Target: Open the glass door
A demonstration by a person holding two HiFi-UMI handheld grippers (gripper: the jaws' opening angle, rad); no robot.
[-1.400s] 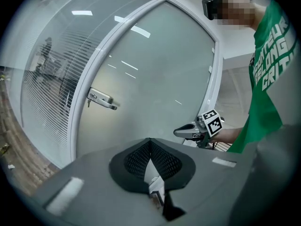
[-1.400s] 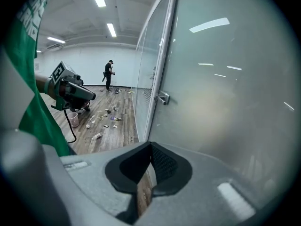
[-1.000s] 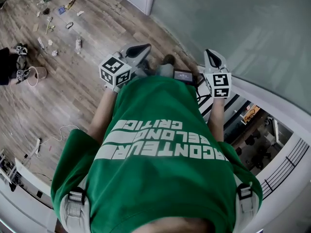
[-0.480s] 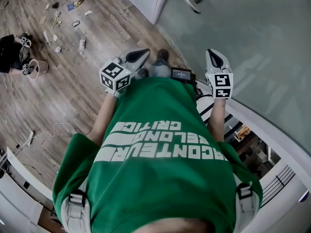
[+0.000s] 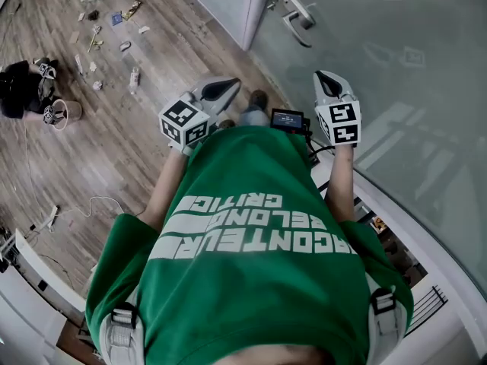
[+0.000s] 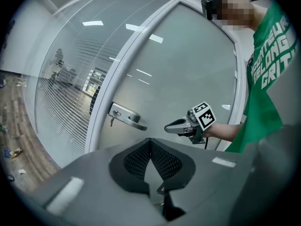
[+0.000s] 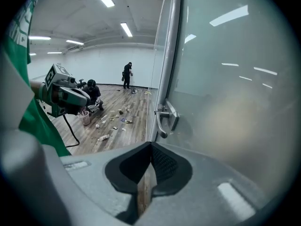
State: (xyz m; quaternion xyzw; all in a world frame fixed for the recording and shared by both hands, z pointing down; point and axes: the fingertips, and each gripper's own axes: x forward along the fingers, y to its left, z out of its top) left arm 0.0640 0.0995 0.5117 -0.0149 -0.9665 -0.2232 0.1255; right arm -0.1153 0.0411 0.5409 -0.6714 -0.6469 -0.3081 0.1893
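Holds the right gripper [image 5: 326, 82] with jaws pressed together on nothing, close beside the frosted glass door [image 5: 396, 67] without touching it; holds the left gripper [image 5: 224, 88] likewise closed and empty, over the wood floor [image 5: 114, 143], near the other; wears a green shirt [image 5: 251, 272], with a small screen [image 5: 287, 119] at the chest between both grippers; finds the lever handle [image 5: 293, 14] at the door's edge by the white frame [image 5: 255, 6], ahead of the right gripper and well apart from it; shows litter [image 5: 114, 21] scattered on the floor farther off to the left.
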